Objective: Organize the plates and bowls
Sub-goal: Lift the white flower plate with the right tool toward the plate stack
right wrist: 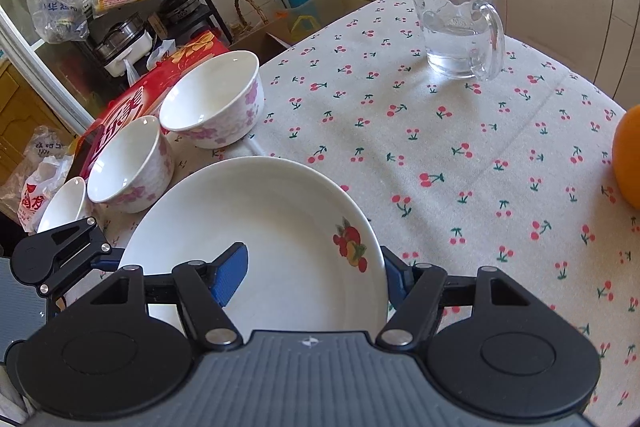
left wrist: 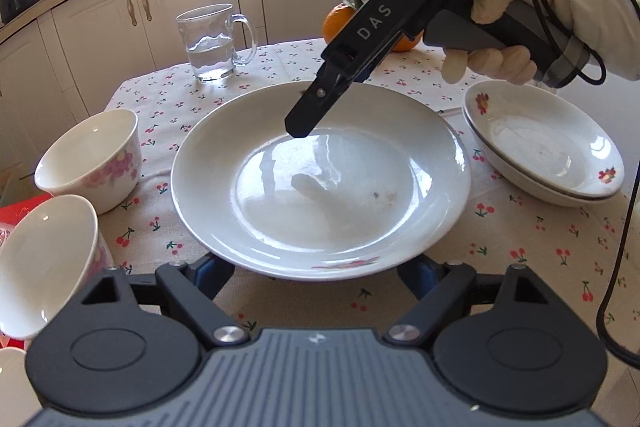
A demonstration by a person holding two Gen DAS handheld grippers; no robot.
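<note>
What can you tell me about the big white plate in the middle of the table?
The big white plate is round, glossy, ceramic-looking, with a wide rim and a shallow well. A small fruit print marks its rim. It sits about level over the cherry-print tablecloth. The left gripper's blue fingers disappear under its near edge, and the right gripper's fingers straddle the far rim, one inside, one outside.

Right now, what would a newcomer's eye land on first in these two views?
First the big white plate, mid-table on the cherry-print cloth, with both claws at it: the right claw straddles its rim, one blue pad inside, and the left claw sits at its near edge. Next, the glass mug of water behind it, two floral bowls to the left and stacked dishes to the right.
</note>
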